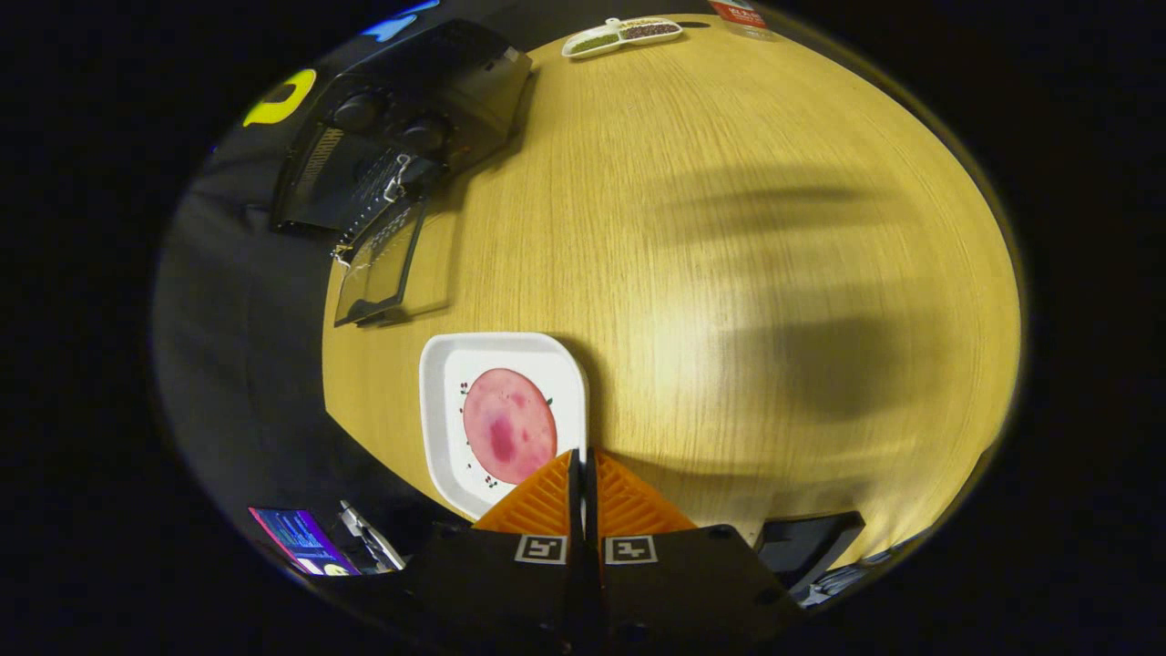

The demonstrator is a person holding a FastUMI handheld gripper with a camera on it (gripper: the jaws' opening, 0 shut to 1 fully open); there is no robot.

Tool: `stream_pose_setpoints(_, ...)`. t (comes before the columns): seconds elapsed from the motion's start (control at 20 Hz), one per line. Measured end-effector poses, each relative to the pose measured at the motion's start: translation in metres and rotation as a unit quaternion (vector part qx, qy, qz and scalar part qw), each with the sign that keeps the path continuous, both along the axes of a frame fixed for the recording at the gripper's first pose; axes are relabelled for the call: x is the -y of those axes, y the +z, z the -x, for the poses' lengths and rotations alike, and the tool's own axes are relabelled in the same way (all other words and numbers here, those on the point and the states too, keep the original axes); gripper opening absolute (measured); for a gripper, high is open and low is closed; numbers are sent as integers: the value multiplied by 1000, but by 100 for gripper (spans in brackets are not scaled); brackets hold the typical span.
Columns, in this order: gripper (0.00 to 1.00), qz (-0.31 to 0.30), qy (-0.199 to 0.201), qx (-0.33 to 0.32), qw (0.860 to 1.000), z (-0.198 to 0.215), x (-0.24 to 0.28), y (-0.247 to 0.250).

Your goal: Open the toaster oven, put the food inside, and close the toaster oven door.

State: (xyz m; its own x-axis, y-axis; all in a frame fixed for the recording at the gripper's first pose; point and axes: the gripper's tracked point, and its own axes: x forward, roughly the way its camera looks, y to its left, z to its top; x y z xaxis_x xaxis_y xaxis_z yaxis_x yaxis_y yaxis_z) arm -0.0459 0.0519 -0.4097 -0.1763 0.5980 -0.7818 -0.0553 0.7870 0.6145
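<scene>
The claw [583,460], fingers pressed together on nothing, hovers over the near edge of a white rounded-square plate [442,392]. The round pink food slice [508,425] lies just ahead and left of the fingertips. The black toaster oven [410,128], its glass door [381,264] hanging open, stands well beyond, further left.

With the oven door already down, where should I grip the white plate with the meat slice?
Judging by its pose, grip the white plate by its raised rim on the edge nearest the fingers, coming in low from that side. It lies flat on the table, so only the rim offers purchase. The gripper is shut and must open first; avoid the meat slice.
</scene>
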Motion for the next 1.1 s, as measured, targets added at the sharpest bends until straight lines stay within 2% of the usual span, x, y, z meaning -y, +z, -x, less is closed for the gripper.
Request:
stream_pose_setpoints(0.15, 1, -24, -3, 3, 1000, 0, -2, 4)
stream_pose_setpoints(0.5, 1, -92, -50, -8, 994, 4, -25, 47)
stream_pose_setpoints(1.1, 1, -100, -129, 21, 986, -13, -102, 96)
